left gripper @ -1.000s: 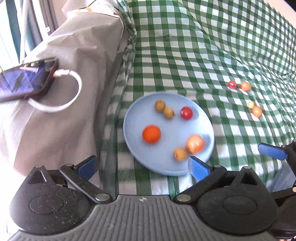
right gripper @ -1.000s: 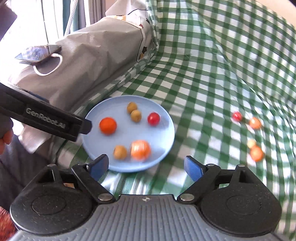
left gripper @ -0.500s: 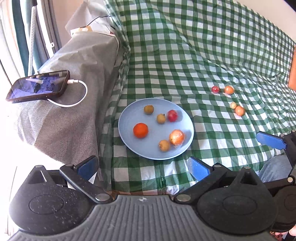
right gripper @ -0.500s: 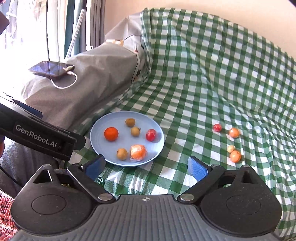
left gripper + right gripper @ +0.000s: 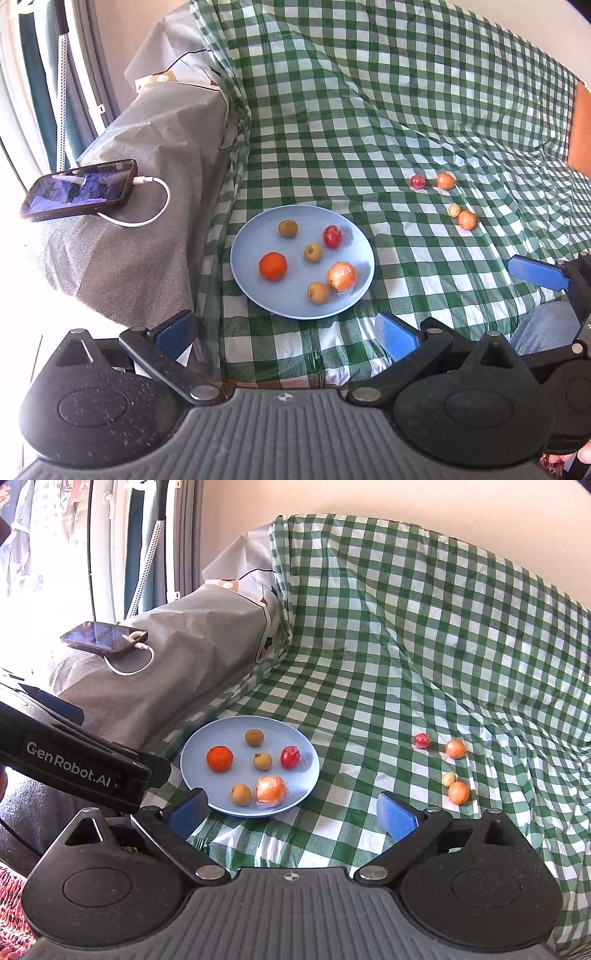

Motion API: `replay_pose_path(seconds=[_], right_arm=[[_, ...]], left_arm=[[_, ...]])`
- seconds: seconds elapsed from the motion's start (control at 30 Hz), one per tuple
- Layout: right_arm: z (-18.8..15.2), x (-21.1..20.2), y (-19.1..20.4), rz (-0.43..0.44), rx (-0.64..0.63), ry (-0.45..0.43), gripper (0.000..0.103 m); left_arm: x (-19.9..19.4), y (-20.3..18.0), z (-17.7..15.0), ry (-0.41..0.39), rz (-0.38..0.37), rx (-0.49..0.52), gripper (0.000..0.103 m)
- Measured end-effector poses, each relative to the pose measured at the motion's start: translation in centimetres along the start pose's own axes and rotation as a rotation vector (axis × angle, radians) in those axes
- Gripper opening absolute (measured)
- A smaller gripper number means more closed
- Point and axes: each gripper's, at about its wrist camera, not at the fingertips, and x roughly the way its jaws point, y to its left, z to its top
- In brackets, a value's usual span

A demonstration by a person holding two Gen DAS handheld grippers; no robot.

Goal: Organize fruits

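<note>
A light blue plate (image 5: 251, 273) (image 5: 306, 775) lies on the green checked cloth and holds several small fruits: an orange (image 5: 272, 266), a red one (image 5: 332, 236), brownish ones and a plastic-wrapped orange (image 5: 341, 276). Several more fruits lie loose on the cloth to the right: a red one (image 5: 418, 181) (image 5: 422, 740), oranges (image 5: 445, 181) (image 5: 467, 220) and a pale small one (image 5: 454, 210). My left gripper (image 5: 284, 334) is open and empty, held back from the plate's near side. My right gripper (image 5: 291, 812) is open and empty, near the plate's near right.
A grey-covered armrest (image 5: 147, 184) rises left of the plate, with a phone (image 5: 79, 189) (image 5: 105, 638) and its white cable on top. The checked cloth climbs a backrest behind. The left gripper's body (image 5: 74, 764) crosses the right wrist view's left side. An orange cushion (image 5: 580, 129) sits far right.
Both grippers have pulled back and up from the plate, so the plate and fruits look smaller and farther. Both stay open. The fruits have not moved.
</note>
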Motion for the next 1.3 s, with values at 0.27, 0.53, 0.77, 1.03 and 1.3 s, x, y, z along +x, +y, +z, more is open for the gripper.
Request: replay_pose_path(seconds=[0.27,0.53,0.77,1.03,1.3], right_arm=[[-0.1,0.2,-0.1,0.0,0.01,0.01,0.098],[-0.3,1.1,-0.4,0.011,0.034,0.037,0.098],[-0.8,2.3,-2.0,0.0,0.125,0.067,0.098],[-2.3,5.5,-7.0,-0.088,0.31,0.115,0.098],[-3.9,10.9,-13.5,-0.289,0.32,0.095,0.098]], left_arm=[[0.2,0.2,0.0,0.005,0.0,0.003,0.102],[0.9,0.7,0.3,0.025,0.004,0.0,0.103],[2.3,0.1,1.1,0.073,0.004,0.004,0.103],[4.8,-1.6,2.3,0.128,0.01,0.024,0.103],[8.5,-4.0,5.2,0.184,0.01,0.038,0.103]])
